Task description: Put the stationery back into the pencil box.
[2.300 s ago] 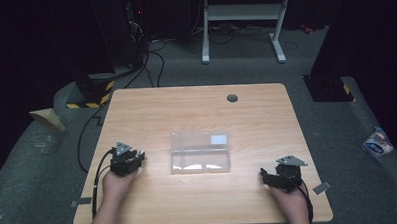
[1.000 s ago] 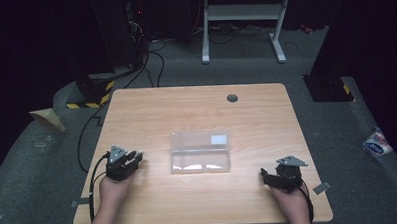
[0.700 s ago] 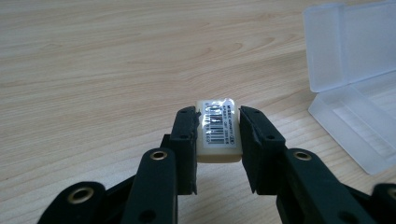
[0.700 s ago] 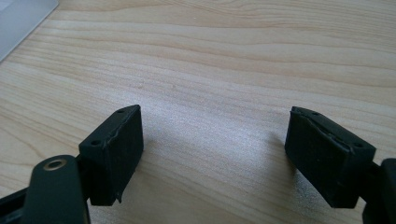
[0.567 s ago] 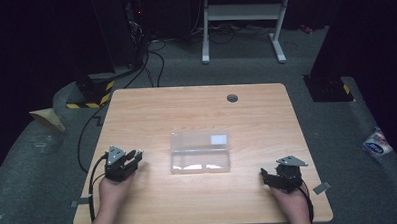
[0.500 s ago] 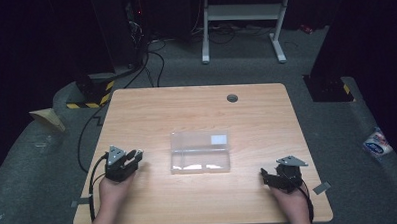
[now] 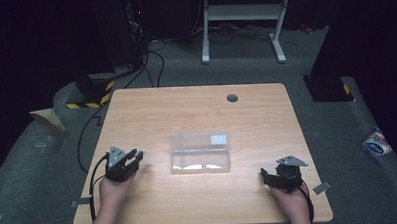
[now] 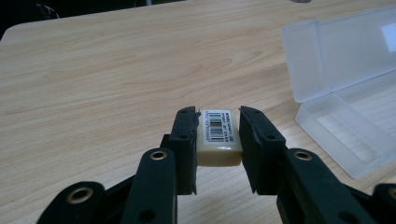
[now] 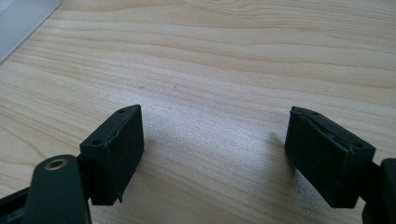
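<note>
Cream eraser (image 8: 218, 140) with barcode label sitting clamped in left claw (image 8: 218, 135), pads pressing both its sides, just above wooden surface (image 7: 196, 112). Left claw (image 7: 130, 158) hovering over near-left part of surface, pointing toward clear case (image 7: 200, 152). Case lying open at middle of surface, lid flipped back, well apart from eraser. Right claw (image 9: 212, 149) resting released at near-right, jaws standing wide, bare wood between them. Right claw (image 7: 266, 173) pointing left toward case. Hand (image 7: 114, 190) gripping left claw from behind.
</note>
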Motion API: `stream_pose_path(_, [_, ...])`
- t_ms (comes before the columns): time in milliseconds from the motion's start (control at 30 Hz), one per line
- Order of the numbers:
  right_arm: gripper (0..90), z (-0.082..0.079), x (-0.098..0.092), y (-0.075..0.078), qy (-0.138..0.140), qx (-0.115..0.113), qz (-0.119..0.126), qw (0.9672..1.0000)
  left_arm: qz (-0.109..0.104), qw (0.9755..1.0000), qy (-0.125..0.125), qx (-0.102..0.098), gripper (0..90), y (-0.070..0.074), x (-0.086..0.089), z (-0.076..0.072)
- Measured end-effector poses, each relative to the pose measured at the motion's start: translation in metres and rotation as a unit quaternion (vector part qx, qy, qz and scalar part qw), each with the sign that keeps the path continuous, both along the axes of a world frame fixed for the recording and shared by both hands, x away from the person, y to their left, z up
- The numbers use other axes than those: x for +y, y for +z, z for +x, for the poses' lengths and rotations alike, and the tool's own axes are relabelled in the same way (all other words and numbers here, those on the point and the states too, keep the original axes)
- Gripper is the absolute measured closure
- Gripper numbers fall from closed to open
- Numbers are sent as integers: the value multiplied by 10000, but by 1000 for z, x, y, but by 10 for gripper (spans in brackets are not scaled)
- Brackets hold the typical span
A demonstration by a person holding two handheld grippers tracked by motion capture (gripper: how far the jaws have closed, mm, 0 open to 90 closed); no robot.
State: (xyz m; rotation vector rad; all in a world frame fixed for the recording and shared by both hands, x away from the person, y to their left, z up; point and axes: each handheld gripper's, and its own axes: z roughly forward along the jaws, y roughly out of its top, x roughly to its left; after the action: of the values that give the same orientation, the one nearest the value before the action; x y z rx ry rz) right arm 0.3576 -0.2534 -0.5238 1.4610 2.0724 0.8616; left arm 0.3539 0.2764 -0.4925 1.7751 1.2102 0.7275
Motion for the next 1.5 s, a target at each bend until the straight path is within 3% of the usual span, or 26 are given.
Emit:
stream_pose_path(567, [193,0,0,0,-5,5,7,10000,-141,9993,-95,-343,678,13,-13,-9])
stream_pose_path(1133, [194,0,0,0,4,3,5,10000,-220,9981,-475,-328,678,15,-40,-14])
stream_pose_path(1500, [197,0,0,0,9,-7,-12,10000,-282,9974,-569,-329,679,13,-59,-14])
